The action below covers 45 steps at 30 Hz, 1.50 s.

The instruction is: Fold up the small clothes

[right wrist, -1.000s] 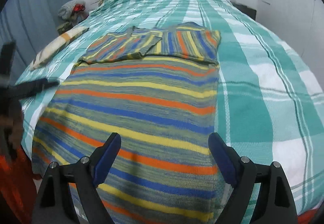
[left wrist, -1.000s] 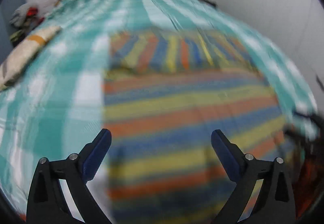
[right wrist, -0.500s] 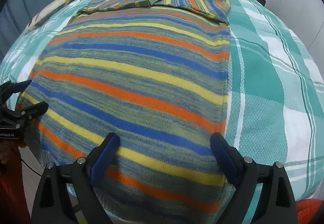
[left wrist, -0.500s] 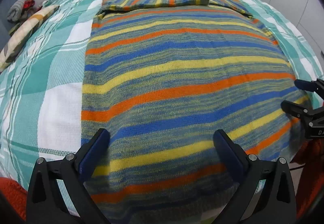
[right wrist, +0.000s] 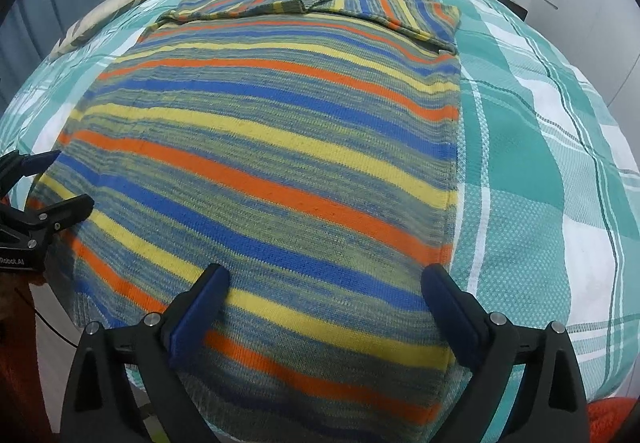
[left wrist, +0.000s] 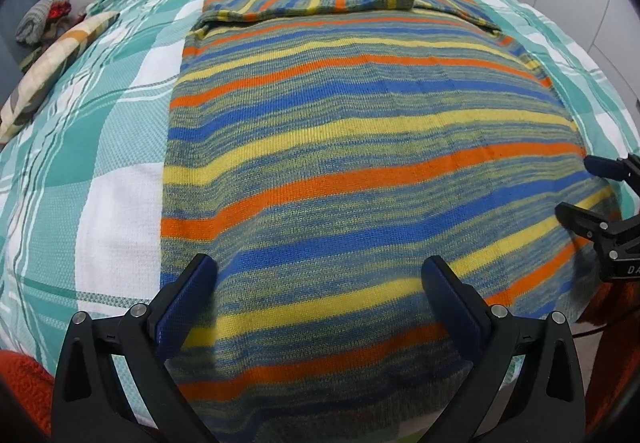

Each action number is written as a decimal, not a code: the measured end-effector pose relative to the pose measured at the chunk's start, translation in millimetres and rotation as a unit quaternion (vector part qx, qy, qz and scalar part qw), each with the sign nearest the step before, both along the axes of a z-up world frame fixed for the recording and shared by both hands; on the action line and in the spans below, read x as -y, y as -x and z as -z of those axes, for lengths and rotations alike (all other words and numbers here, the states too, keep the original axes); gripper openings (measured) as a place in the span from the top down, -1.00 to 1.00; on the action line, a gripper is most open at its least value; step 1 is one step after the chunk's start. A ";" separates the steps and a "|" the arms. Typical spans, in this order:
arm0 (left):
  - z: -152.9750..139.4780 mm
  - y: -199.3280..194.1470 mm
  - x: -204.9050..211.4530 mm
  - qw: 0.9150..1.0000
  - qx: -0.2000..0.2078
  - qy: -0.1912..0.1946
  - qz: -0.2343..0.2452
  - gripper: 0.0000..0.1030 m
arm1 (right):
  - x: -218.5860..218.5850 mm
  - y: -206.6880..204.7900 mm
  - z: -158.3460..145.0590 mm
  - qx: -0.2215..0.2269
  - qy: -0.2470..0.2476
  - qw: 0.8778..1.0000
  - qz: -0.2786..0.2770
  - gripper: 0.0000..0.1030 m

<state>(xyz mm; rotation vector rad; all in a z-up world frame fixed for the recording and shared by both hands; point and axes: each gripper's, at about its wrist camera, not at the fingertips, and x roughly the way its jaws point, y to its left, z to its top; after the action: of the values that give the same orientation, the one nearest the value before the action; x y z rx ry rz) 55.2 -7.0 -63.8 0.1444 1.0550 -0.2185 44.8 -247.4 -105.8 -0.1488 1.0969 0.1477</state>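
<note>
A: Grippers? Sweater?
B: Left gripper [left wrist: 320,287] was released, empty; right gripper [right wrist: 326,291] was opening, nothing between its jaws. Both hovered over the striped sweater's [left wrist: 360,147] near hem. Sweater lay flat on the bed [left wrist: 112,179], long axis toward 12 o'clock, sleeves folded in. Neither hand nearer.
A: Writing?
B: Partial "Robot.AI" on left gripper's body, seen from the right wrist.

Both claws lowered toward striped sweater [left wrist: 360,179], right claw [right wrist: 324,299] opening wider, seemingly hovering above hem

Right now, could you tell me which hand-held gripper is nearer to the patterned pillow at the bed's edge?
Left. The left hand-held gripper hovers at the sweater's pillow-side corner; the right hand-held gripper, jaws opening, is at the far corner.
</note>
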 end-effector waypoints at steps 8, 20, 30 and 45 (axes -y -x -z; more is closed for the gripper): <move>0.3 -0.2 0.2 1.000 0.000 -0.002 0.000 -0.99 | -0.3 0.4 -0.2 0.000 0.000 1.000 0.000 -0.88; 1.3 -1.3 0.4 1.000 0.001 -0.002 0.001 -0.99 | -1.5 -0.2 -0.2 -0.003 0.001 1.000 0.000 -0.91; 1.9 -0.5 0.5 1.000 0.001 -0.003 0.003 -0.99 | -1.8 -0.8 -0.3 -0.004 0.003 1.000 0.002 -0.91; 1.6 0.6 1.2 1.000 0.003 -0.004 0.002 -0.99 | -1.7 -0.7 0.2 -0.003 0.005 1.000 0.004 -0.92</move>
<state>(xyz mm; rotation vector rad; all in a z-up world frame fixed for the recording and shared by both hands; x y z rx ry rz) 54.6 -8.1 -65.4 0.1550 1.0492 -0.2163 45.5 -245.7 -106.0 -0.1526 1.1045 0.1364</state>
